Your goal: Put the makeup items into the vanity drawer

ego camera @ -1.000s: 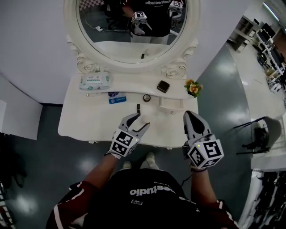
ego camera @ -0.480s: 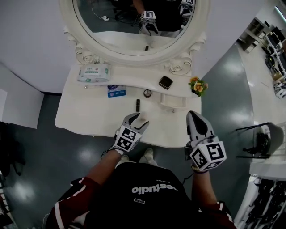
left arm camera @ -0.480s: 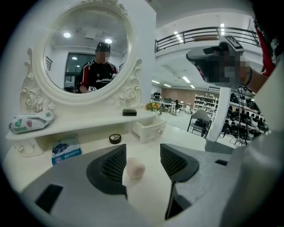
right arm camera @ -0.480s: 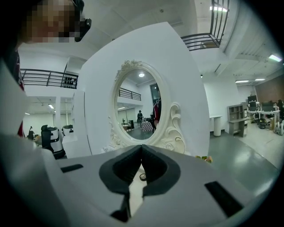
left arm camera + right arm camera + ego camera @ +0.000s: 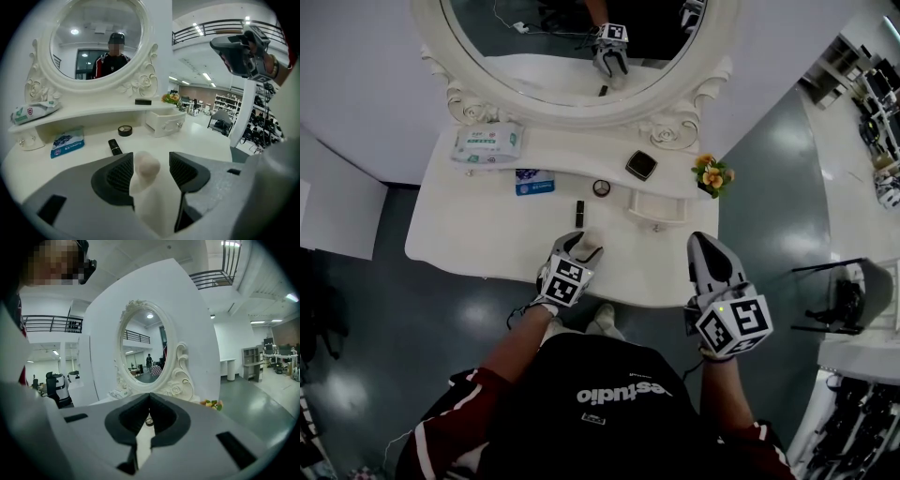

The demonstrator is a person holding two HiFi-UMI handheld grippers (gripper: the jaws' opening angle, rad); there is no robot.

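On the white vanity top (image 5: 478, 246) a pale makeup sponge (image 5: 590, 241) stands between the jaws of my left gripper (image 5: 579, 246). In the left gripper view the sponge (image 5: 146, 165) leans on the left jaw with a gap to the right jaw, so that gripper (image 5: 151, 161) is open. A black lipstick (image 5: 579, 212), a round compact (image 5: 601, 187) and a black square compact (image 5: 641, 165) lie farther back. The small drawer (image 5: 654, 207) stands pulled out at the right. My right gripper (image 5: 700, 240) hovers shut and empty at the front right, its tips meeting (image 5: 149, 395).
A wipes pack (image 5: 487, 142) lies on the raised shelf, with a blue packet (image 5: 532, 182) below it. A small flower pot (image 5: 712, 175) stands at the right end. The oval mirror (image 5: 572, 47) rises behind. The person's shoes (image 5: 602, 319) show under the front edge.
My left gripper has moved forward over the table top and its jaws have narrowed around the sponge. The right gripper has hardly moved.
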